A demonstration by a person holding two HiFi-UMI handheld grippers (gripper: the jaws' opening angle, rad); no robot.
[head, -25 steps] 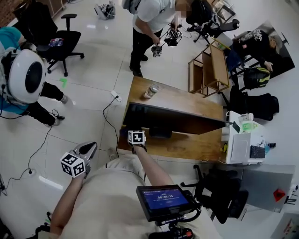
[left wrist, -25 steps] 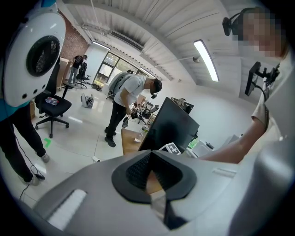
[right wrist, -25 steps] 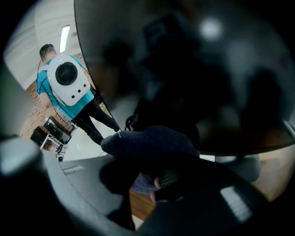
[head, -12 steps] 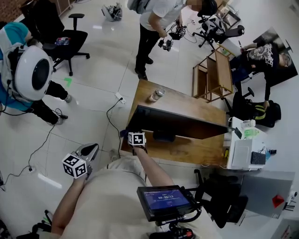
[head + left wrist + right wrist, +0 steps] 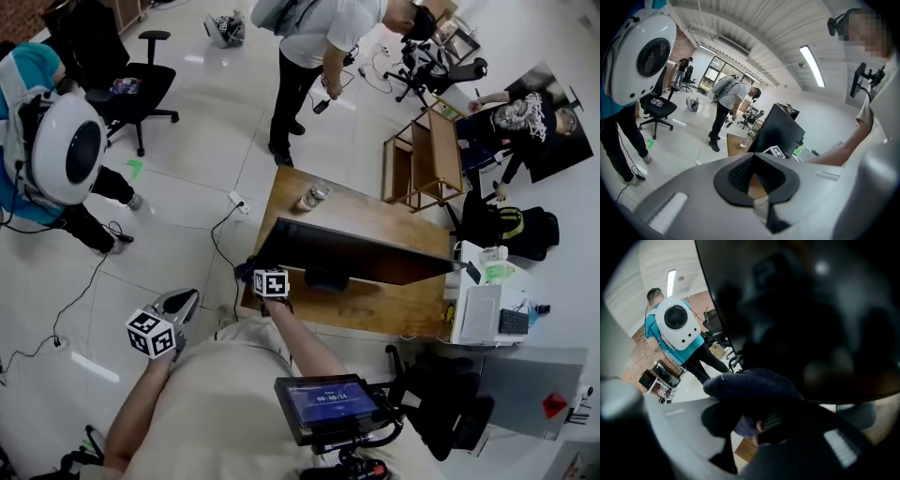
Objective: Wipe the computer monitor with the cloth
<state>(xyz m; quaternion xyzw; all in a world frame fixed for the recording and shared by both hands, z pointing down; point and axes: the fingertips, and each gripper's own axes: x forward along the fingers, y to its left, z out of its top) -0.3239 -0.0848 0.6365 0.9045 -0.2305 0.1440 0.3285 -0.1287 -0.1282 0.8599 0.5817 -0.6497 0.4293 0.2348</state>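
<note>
The right gripper's [image 5: 751, 420] jaws clamp the dark cloth [image 5: 752, 384] close against the monitor [image 5: 811, 310]; the left gripper's [image 5: 756, 183] jaws are closed and empty, well apart.

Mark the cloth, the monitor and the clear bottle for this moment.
cloth [image 5: 750, 383], right gripper view, middle of the dark bundle between the jaws.
monitor [image 5: 352, 251], head view, middle of its black panel.
bottle [image 5: 312, 197], head view, middle of its clear body.

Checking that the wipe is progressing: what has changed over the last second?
Little. The right gripper, shut on the cloth, stays at the monitor's left edge; no clear stroke shows. The bystander in white has leaned further forward. The left gripper stays low and empty; the bottle hasn't moved.
</note>
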